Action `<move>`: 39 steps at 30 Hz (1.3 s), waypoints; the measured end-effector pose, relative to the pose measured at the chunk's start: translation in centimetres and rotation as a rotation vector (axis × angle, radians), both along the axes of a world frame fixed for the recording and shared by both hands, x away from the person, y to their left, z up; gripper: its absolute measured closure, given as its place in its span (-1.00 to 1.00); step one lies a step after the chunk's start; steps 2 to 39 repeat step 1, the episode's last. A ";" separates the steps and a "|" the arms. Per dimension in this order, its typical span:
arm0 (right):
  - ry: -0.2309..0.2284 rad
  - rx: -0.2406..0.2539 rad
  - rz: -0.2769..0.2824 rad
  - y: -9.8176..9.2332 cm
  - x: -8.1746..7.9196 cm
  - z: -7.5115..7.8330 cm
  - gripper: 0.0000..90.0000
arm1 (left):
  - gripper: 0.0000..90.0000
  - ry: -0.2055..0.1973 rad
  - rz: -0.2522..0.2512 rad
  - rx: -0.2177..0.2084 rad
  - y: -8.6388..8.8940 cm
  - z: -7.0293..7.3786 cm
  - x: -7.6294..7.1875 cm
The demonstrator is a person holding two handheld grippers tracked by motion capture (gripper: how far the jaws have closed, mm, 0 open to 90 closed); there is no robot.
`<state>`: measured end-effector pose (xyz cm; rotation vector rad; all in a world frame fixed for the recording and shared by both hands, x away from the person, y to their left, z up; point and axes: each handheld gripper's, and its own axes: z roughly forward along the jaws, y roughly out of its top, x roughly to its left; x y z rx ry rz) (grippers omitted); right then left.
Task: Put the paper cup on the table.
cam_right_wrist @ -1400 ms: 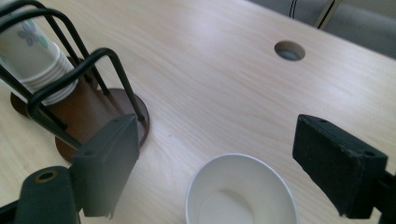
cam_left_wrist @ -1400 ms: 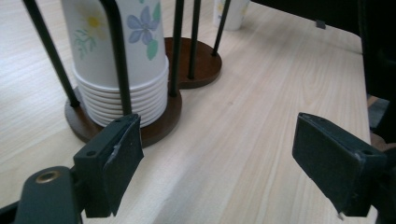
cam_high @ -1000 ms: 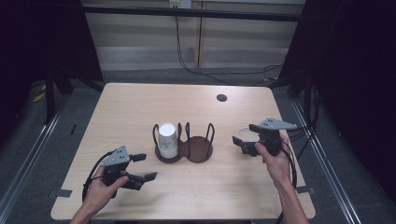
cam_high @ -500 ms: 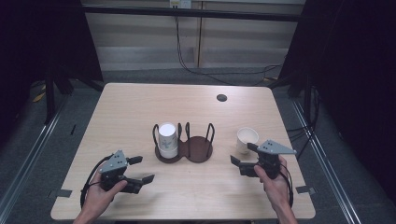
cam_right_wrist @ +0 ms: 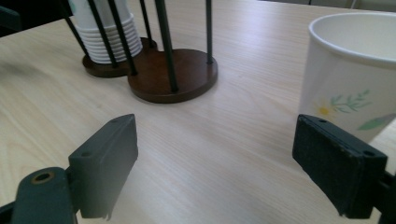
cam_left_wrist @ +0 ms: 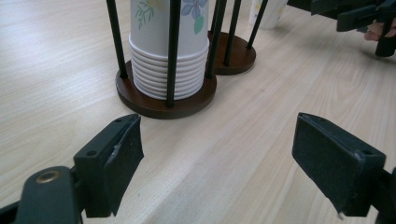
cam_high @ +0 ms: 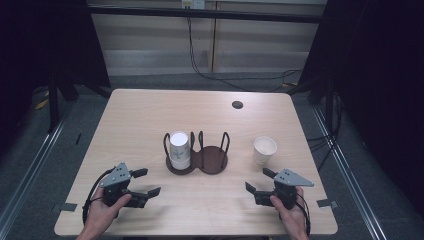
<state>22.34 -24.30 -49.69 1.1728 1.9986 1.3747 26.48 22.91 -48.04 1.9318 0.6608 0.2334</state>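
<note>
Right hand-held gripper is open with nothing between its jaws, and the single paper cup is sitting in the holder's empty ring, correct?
Not quite. The single paper cup stands on the table, right of the holder, as the high view shows. The right hand-held gripper is open and empty.

Lighting, as you see it: the table is evenly and brightly lit from above, while the surroundings fall into deep darkness at left and right. Shadows under the cup rack are short and soft. Your high view is somewhat soft and grainy. In your gripper views the near pads are slightly blurred and the wood shows a mild sheen; the single cup is sharp.
</note>
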 end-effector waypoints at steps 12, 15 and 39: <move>0.000 -0.003 -0.010 -0.1 0.1 -0.1 -0.70 | -0.64 0.000 0.001 0.001 0.0 0.0 0.0; 0.000 -0.003 -0.010 -0.1 0.1 -0.1 -0.70 | -0.64 0.000 0.001 0.001 0.0 0.0 0.0; 0.000 -0.003 -0.010 -0.1 0.1 -0.1 -0.70 | -0.64 0.000 0.001 0.001 0.0 0.0 0.0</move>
